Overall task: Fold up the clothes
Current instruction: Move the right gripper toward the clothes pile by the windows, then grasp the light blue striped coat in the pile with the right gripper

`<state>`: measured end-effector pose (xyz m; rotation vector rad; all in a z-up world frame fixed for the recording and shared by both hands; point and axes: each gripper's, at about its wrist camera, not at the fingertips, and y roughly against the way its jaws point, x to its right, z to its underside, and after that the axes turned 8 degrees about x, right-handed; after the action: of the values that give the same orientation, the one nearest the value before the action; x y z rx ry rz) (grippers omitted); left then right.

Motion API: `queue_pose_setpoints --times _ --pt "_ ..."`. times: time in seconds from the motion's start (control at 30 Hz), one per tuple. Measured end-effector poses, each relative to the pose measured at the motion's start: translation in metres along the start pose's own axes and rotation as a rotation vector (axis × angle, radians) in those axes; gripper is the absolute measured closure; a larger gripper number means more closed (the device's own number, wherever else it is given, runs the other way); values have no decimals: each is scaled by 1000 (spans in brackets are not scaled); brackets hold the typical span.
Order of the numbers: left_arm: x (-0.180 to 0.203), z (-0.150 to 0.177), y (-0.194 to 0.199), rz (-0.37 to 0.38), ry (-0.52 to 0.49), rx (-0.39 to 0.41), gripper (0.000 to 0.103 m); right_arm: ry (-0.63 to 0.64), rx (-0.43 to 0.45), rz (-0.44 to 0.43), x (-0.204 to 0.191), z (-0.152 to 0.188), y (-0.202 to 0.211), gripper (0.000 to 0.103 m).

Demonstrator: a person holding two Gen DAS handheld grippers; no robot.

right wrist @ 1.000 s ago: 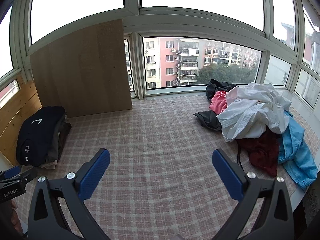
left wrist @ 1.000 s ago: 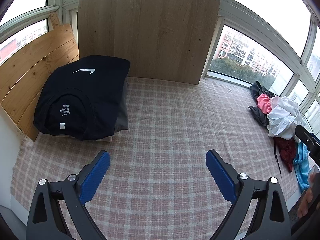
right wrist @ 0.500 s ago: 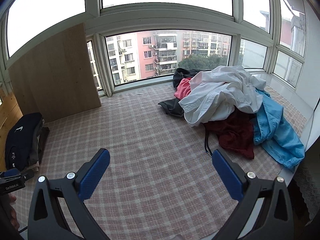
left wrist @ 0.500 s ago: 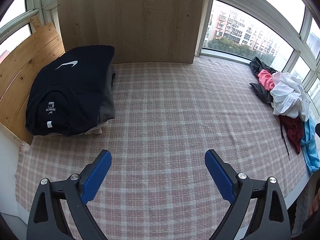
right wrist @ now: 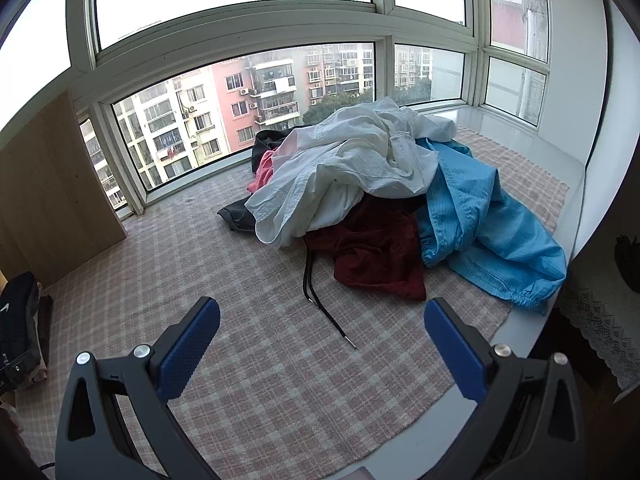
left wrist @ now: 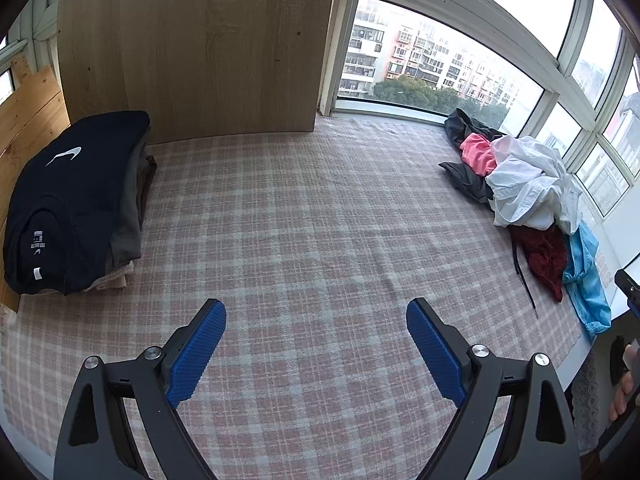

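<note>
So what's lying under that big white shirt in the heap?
Under the white shirt show a dark red garment, a blue one, a pink one and something black. Anything deeper is covered.

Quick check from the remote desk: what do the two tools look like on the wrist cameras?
Both match. The left tool and the right tool each have two black angular arms with triangular cut-outs and silver round screw heads. The fingers carry bright blue pads with a fine dotted grip texture. No cables or markings show on either.
</note>
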<state>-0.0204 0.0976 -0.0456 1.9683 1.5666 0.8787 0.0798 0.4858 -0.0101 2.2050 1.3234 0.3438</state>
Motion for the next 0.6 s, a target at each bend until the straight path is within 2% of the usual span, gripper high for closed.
queue_pose_setpoints --times 0.1,0.23,0.37,0.6 --pt "5 -3 5 63 65 60 12 -12 9 -3 22 -9 -13 0" --pt "22 -9 15 4 96 136 12 -52 22 -37 56 -26 -32 0" --pt "57 -19 19 -63 28 149 9 -88 39 -67 90 -44 -51 0" --pt "124 -35 2 -147 -20 89 9 -90 150 -24 164 -94 -68 0"
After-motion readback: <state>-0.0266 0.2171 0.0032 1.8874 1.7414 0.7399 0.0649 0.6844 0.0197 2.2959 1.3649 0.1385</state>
